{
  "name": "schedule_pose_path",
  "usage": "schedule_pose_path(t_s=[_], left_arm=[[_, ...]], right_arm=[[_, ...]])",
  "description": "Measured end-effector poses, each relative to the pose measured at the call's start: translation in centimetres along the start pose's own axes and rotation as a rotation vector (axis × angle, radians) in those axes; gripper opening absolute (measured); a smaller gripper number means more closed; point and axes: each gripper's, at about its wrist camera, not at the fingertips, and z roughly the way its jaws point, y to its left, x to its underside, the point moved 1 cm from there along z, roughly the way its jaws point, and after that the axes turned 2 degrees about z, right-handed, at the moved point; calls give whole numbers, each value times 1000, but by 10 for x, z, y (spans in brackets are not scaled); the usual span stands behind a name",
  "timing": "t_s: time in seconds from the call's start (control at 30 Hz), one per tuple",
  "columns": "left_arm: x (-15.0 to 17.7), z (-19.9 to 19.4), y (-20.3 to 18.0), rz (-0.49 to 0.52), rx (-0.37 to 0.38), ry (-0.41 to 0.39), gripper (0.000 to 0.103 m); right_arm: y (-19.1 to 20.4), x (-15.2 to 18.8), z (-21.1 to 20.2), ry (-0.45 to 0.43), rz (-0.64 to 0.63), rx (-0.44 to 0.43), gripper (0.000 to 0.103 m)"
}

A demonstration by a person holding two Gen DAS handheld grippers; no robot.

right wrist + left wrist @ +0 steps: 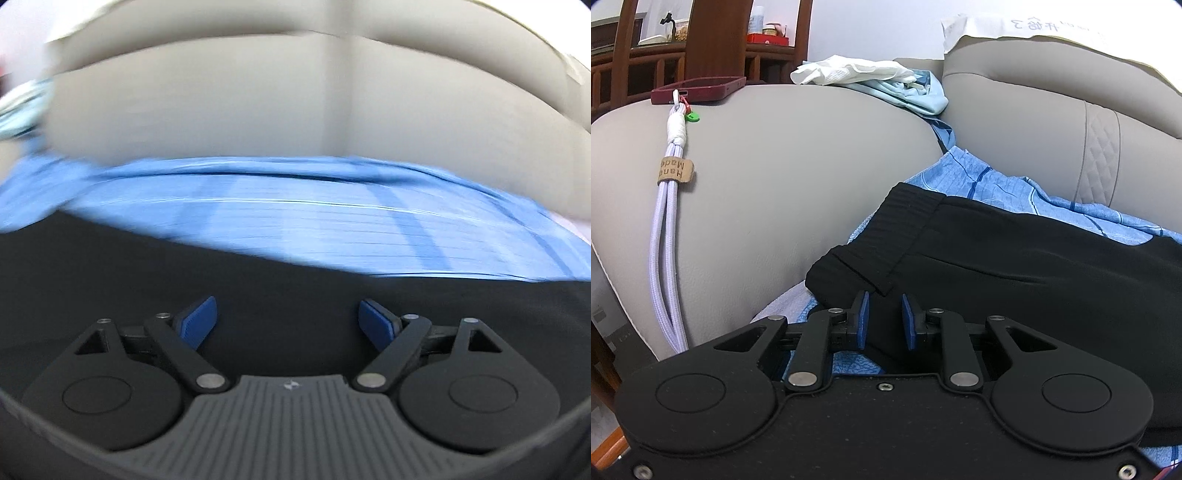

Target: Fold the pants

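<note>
Black pants lie on a blue patterned sheet over a grey sofa seat, with the ribbed waistband turned toward the armrest. My left gripper sits at the waistband corner. Its blue pads stand close together with black fabric pinched between them. In the blurred right wrist view, my right gripper hovers over a flat stretch of the pants. Its jaws are spread wide and nothing lies between the pads. Beyond it the blue sheet runs up to the sofa back.
A grey sofa armrest rises on the left, carrying a red phone case with a lilac lanyard. White tissue and a light blue garment lie behind. The grey backrest cushions close off the far side.
</note>
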Motion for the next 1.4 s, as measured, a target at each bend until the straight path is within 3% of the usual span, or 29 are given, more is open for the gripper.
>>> schedule_pose_path(t_s=[0.03, 0.1, 0.17, 0.33, 0.43, 0.53, 0.67, 0.77, 0.87, 0.93, 1.03, 1.1, 1.27, 1.4], left_arm=[[0, 0, 1, -6, 1, 1, 21], [0, 1, 3, -23, 5, 3, 21], [0, 1, 5, -42, 9, 2, 21], [-1, 1, 7, -90, 6, 2, 20], [-2, 3, 4, -98, -7, 2, 20], [-4, 6, -2, -83, -24, 4, 26], [-8, 4, -14, -53, -59, -5, 33], [-15, -6, -24, -44, -52, -75, 48], [-26, -17, -34, -48, 7, -116, 54], [-32, -20, -52, -21, 32, -77, 55], [-35, -33, -96, 53, 145, -30, 62], [-33, -43, -129, 108, 219, -9, 70], [-17, -62, -210, 219, 396, 70, 74], [3, -68, -244, 252, 423, 108, 79]], right_arm=[[-26, -3, 3, -8, 13, 32, 89], [-64, -9, 17, 30, -17, 204, 93], [-107, -11, 20, 17, 47, 187, 94], [-192, -11, 10, -6, 236, 310, 91], [-223, 0, -39, -165, 368, 268, 91], [-248, 21, -88, -256, 470, 274, 91], [-267, 61, -135, -285, 561, 351, 91], [-286, 96, -159, -235, 636, 417, 91], [-298, 114, -161, -159, 695, 425, 91], [-303, 114, -154, -94, 689, 377, 91], [-303, 117, -139, -36, 649, 379, 91], [-306, 120, -133, -38, 662, 352, 90], [-311, 107, -111, -59, 589, 334, 88], [-314, 99, -99, -65, 524, 334, 88]])
